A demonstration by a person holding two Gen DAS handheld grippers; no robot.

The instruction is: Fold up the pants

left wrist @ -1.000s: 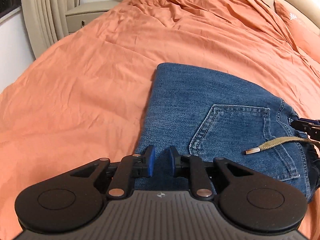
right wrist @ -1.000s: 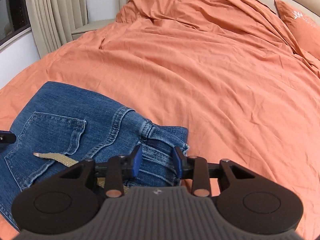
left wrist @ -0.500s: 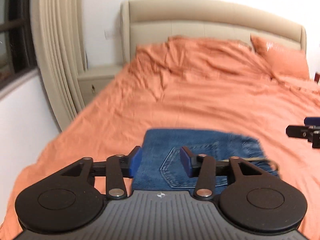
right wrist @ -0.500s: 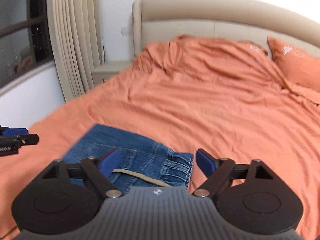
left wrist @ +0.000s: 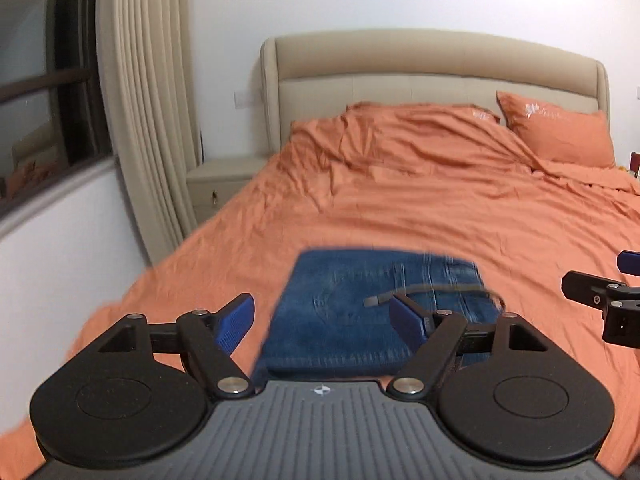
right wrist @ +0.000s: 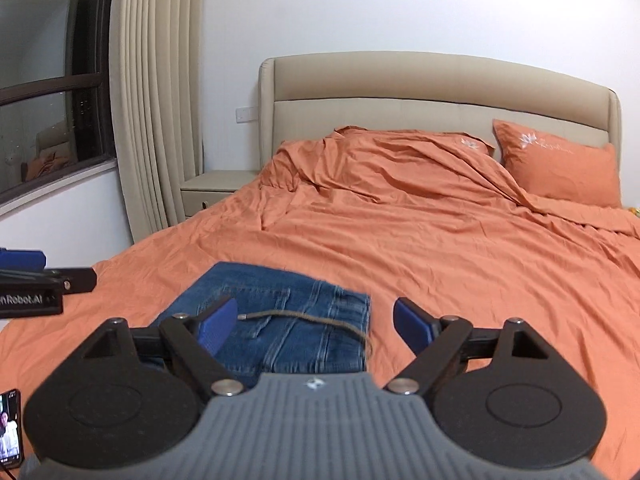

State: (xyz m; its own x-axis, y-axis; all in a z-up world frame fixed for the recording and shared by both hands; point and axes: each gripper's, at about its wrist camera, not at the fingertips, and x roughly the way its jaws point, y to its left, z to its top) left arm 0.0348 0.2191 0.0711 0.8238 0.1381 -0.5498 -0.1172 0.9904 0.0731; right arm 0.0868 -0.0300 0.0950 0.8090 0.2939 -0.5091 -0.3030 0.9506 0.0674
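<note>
The folded jeans (right wrist: 276,320) lay near the bed's (right wrist: 460,248) foot edge. Left gripper (left wrist: 324,316) and right gripper (right wrist: 312,320) hung released, grasping nothing. Denim likely handles heavy, limp; best pinched at the waistband corners.

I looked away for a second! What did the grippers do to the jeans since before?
Both let go. The left gripper and right gripper, nearly shut low at the jeans a second ago, opened wide and pulled up and back. The jeans stayed folded on the orange bed, drawstring on top.
</note>
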